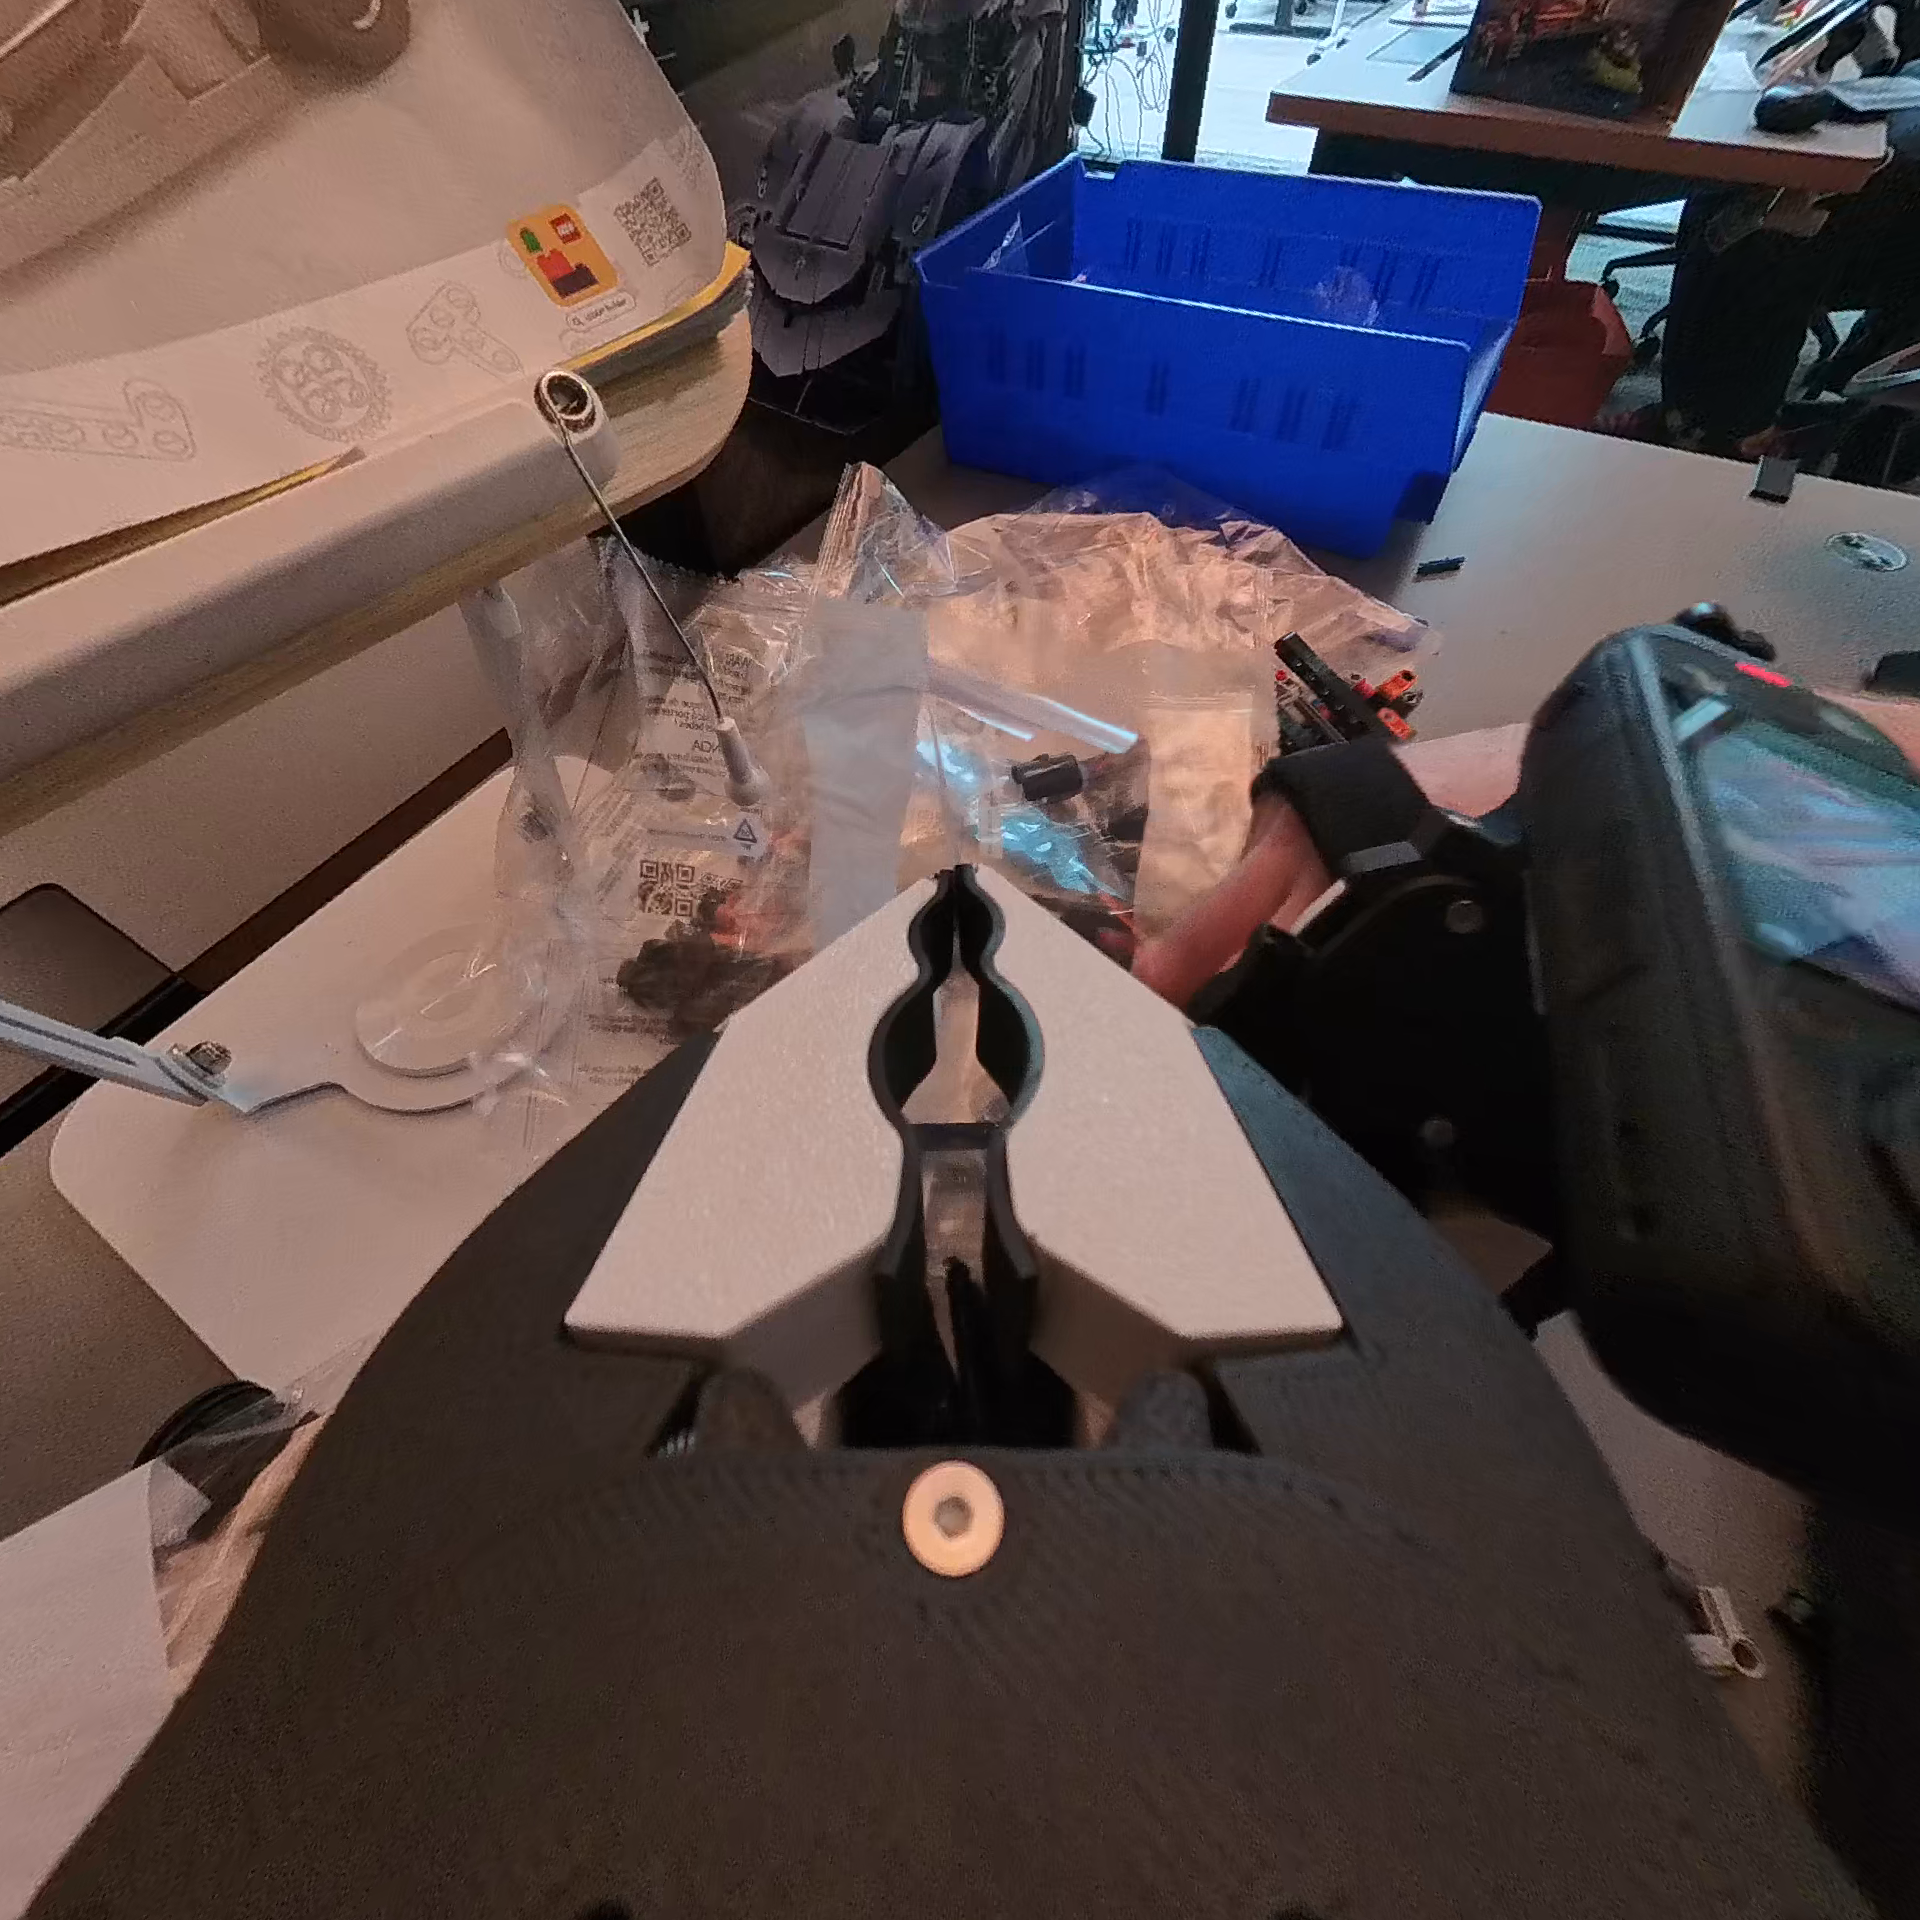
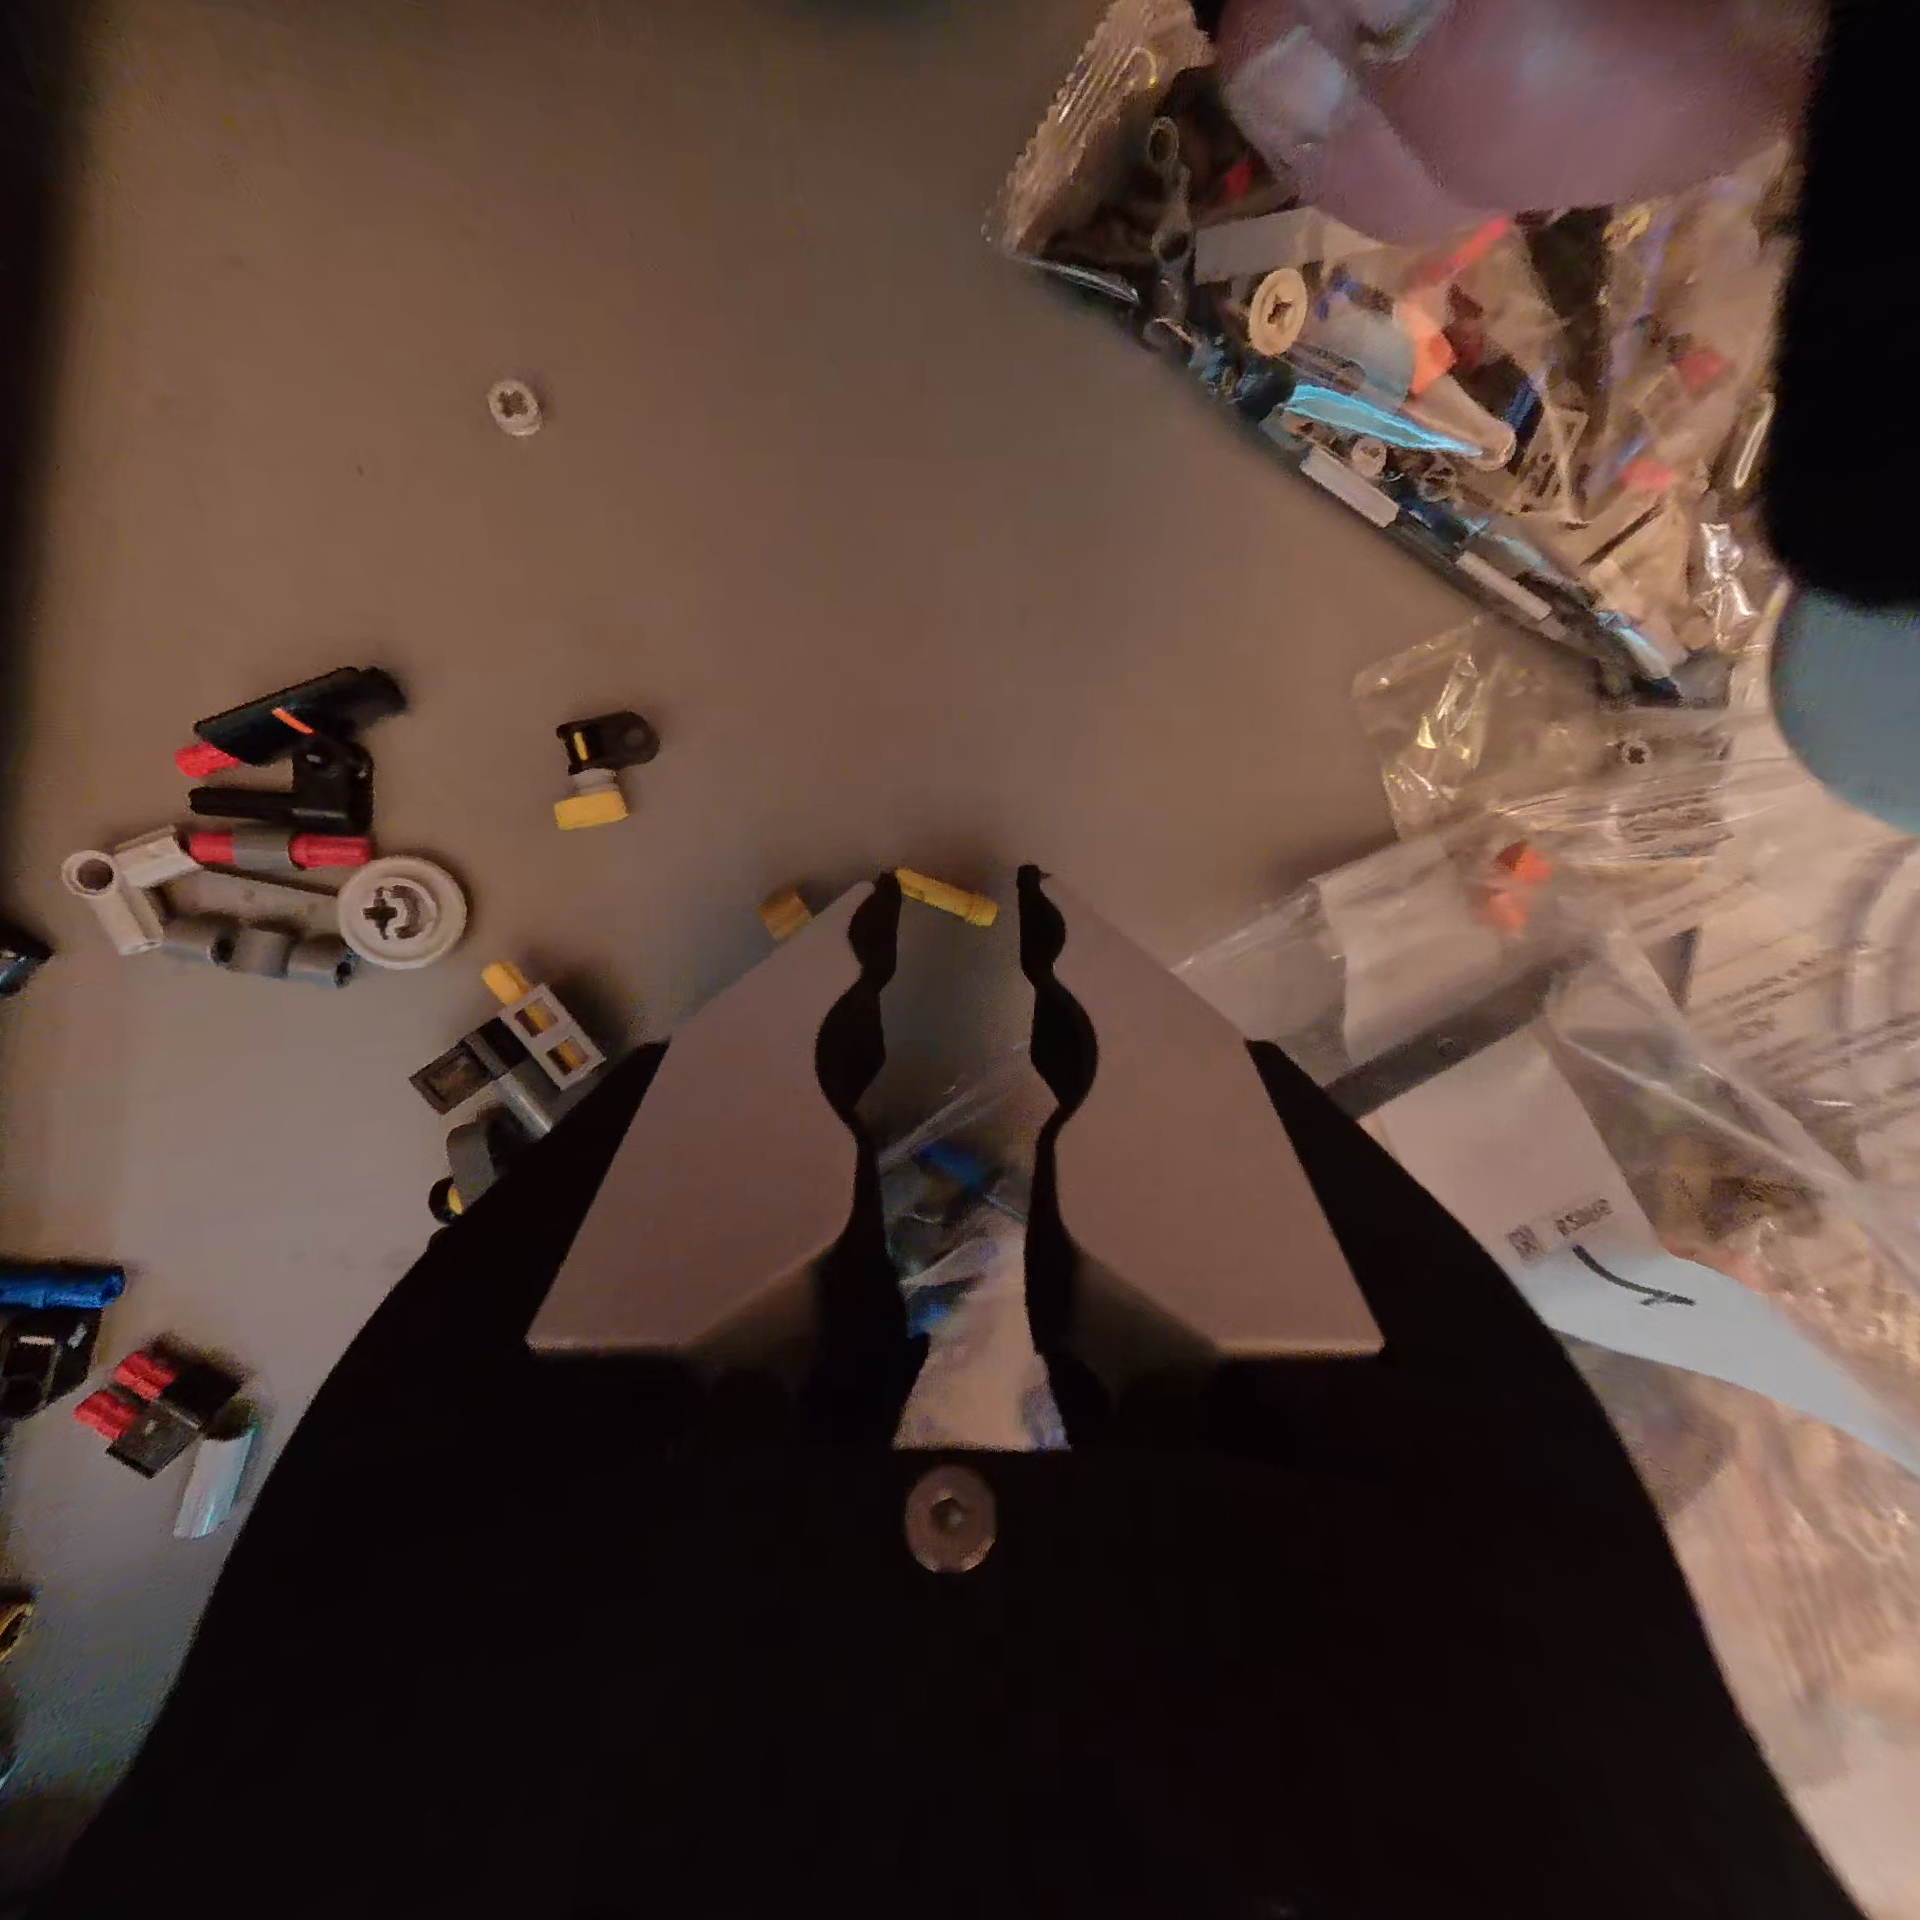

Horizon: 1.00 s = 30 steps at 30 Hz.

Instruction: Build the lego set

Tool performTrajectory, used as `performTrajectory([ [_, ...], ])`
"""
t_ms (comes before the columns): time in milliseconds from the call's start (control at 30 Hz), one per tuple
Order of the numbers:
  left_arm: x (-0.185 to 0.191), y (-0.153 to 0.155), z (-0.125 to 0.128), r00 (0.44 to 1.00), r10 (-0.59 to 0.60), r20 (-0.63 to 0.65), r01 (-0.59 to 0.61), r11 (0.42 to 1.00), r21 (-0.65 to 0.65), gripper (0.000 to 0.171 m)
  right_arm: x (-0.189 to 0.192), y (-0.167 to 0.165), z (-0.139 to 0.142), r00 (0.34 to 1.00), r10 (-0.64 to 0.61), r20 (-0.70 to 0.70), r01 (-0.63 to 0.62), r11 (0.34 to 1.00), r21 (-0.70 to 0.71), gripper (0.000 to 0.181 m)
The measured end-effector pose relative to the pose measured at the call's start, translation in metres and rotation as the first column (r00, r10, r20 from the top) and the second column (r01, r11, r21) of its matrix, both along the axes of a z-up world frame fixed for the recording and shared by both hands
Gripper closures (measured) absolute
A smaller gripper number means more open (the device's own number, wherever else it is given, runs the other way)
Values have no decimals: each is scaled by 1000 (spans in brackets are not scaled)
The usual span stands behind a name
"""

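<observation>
Grey-padded left claw (image 1: pixel 954 878) sits at frame centre of the left wrist view, tips pressed together w/ only the wavy gaps behind them showing. It looks pinched on a thin edge of a clear plastic bag (image 1: pixel 665 831); the film is too sheer to confirm contact. More crumpled bags (image 1: pixel 1122 623) lie past it on the pale surface (image 1: pixel 1621 520). Blue bin (image 1: pixel 1195 343) upper centre-right. Instruction booklet (image 1: pixel 260 343) on a stand, upper left. Small black-and-orange lego sub-assembly (image 1: pixel 1340 691) mid right, just above the blurred right-hand device and a hand (image 1: pixel 1236 914).

Right wrist view: right claw (image 2: pixel 958 883) spread apart, holding nothing. Yellow pin (image 2: pixel 945 899) lies on the surface (image 2: pixel 779 520) between the tips, nearer the left tip; touching or not, cannot tell. Second yellow piece (image 2: pixel 784 912) just left of the left tip. Loose lego parts at mid left: grey pulley wheel (image 2: pixel 400 912), red-and-grey axle piece (image 2: pixel 275 850), black-and-yellow connector (image 2: pixel 603 769). Small grey bushing (image 2: pixel 516 405) alone, upper left. Bag of mixed lego parts (image 2: pixel 1403 364) upper right, partly under a blurred finger (image 2: pixel 1507 104). Blue pins in a bag show through the gap behind the tips (image 2: pixel 951 1174).
</observation>
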<state>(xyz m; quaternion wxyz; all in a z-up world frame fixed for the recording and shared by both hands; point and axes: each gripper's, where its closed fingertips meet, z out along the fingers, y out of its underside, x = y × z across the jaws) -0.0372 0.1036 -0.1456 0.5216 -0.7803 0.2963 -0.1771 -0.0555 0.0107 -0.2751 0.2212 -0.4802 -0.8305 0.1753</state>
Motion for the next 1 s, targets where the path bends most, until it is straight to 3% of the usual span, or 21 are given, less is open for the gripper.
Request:
performTrajectory([
  [233, -1, 1, -2, 1000, 1, -6, -1, 1000, -6, 171, 3, -2, -3, 1000, 3, 31, -2, 998, -60, 177],
  [467, -2, 1, -4, 1000, 1, -8, -1, 1000, -9, 171, 7, -6, 2, 1000, 8, 1, -8, 995, -97, 180],
  [667, -5, 1, -1, 1000, 11, 0, -11, 1000, -1, 171, 15, -16, 61, 977, 6, -215, -51, 977, -208, 180],
  [867, -5, 1, -2, 1000, 12, 1, -12, 1000, -4, 171, 29, -4, 121, 889, -74, -452, -66, 956, -286, 180],
  [1000, -4, 2, -3, 1000, 10, -5, -10, 1000, -7, 171, 33, 6, 143, 835, -121, -537, -61, 949, -308, 180],
])
